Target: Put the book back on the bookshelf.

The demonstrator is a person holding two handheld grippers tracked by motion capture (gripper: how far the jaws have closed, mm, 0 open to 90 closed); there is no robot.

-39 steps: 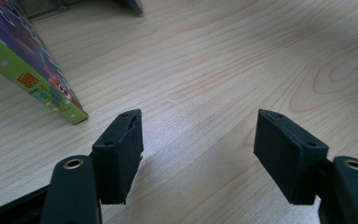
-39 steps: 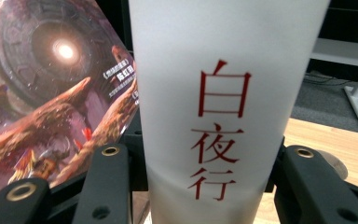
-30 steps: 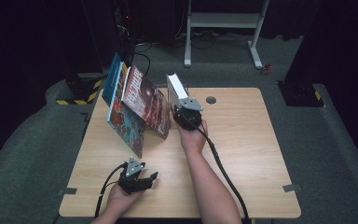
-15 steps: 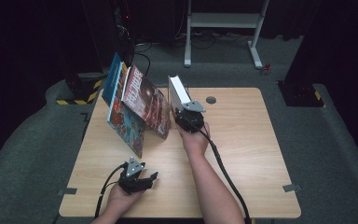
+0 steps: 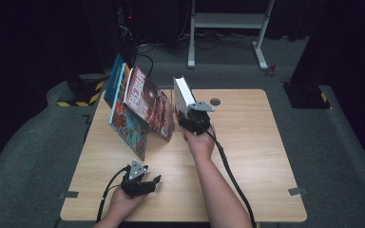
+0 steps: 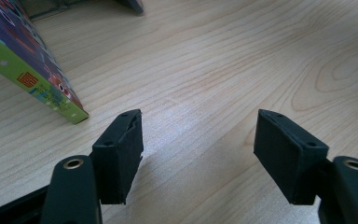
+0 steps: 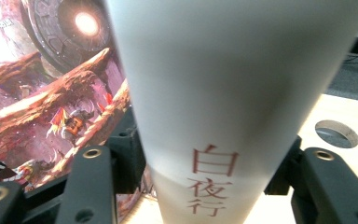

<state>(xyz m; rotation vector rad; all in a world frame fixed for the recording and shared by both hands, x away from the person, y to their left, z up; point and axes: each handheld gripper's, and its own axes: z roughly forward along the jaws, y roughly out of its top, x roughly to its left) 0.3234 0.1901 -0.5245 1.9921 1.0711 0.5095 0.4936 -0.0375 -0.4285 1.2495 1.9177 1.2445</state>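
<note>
Desk (image 5: 247, 166) is light wood, and its left edge has bare wood in front of the books. Left gripper (image 5: 145, 183) rests low near the desk's front-left corner, held in the person's left hand (image 5: 123, 202), jaws spread wide with nothing between them; in the left gripper view the left gripper (image 6: 198, 140) shows bare wood grain between the pads, with the green-edged corner of a colourful book (image 6: 28, 70) just off to one side, not touching. The leaning books (image 5: 138, 107) stand tilted at the back-left of the desk, and the red-covered book (image 5: 149, 102) is the outermost, facing the middle. Just to its right, the right gripper (image 5: 190, 116) is clamped on a white book (image 5: 183, 90), which it holds upright and slightly tilted near the back edge at mid-desk, apart from the red cover by a narrow gap. In the right gripper view the white book (image 7: 223, 93) sits between the black jaws, spine with red characters facing the camera, the red-covered book (image 7: 42, 84) close behind on one side. A round hole (image 5: 215, 101) sits in the desk just right of the gripper. The right half of the desk out to the right edge is open wood. Compared with half a second ago, the white book and right gripper have shifted a little toward the right and away from the leaning books; the left gripper is unchanged.
</note>
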